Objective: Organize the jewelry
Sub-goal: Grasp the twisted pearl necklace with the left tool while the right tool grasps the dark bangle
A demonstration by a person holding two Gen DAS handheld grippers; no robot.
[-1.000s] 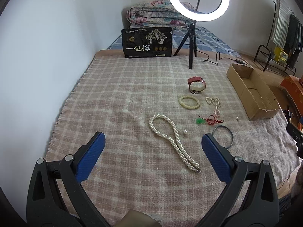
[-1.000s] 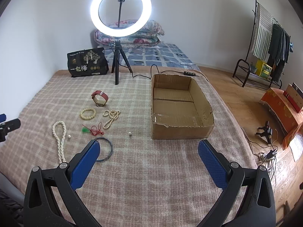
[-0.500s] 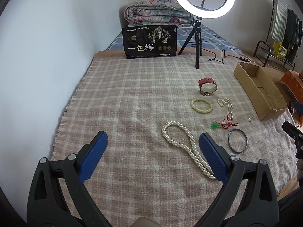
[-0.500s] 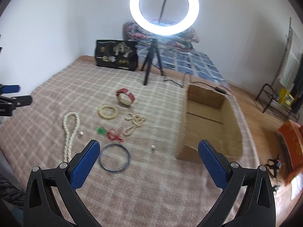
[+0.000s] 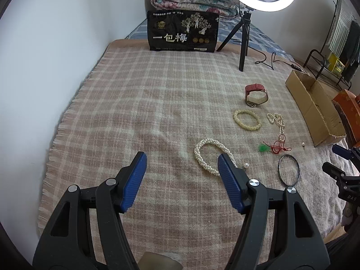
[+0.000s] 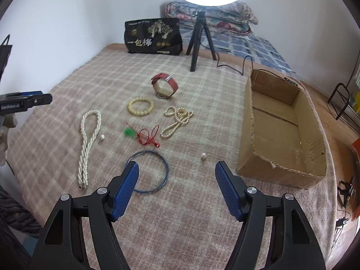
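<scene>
1. While both stand open and empty, left gripper [image 5: 181, 180] hovers over the bed's blanket [image 5: 139, 103], right gripper [image 6: 176, 183] above the blue hoop [image 6: 150, 172].
2. Twisted pearl necklace [image 6: 88, 144] lies beside it: limp, light, likely slippery; pinch mid-strand.
3. Cardboard box [image 6: 281, 130] sits well apart.

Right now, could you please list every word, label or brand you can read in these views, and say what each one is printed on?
"一包梅": large white characters on the black bag standing at the far end of the blanket.
"DAS": on the right tool, at the edge of the left wrist view.
"GenRobot.AI": on the left tool, at the edge of the right wrist view.
The bag's small top line and gold emblems are too small to read.
</scene>
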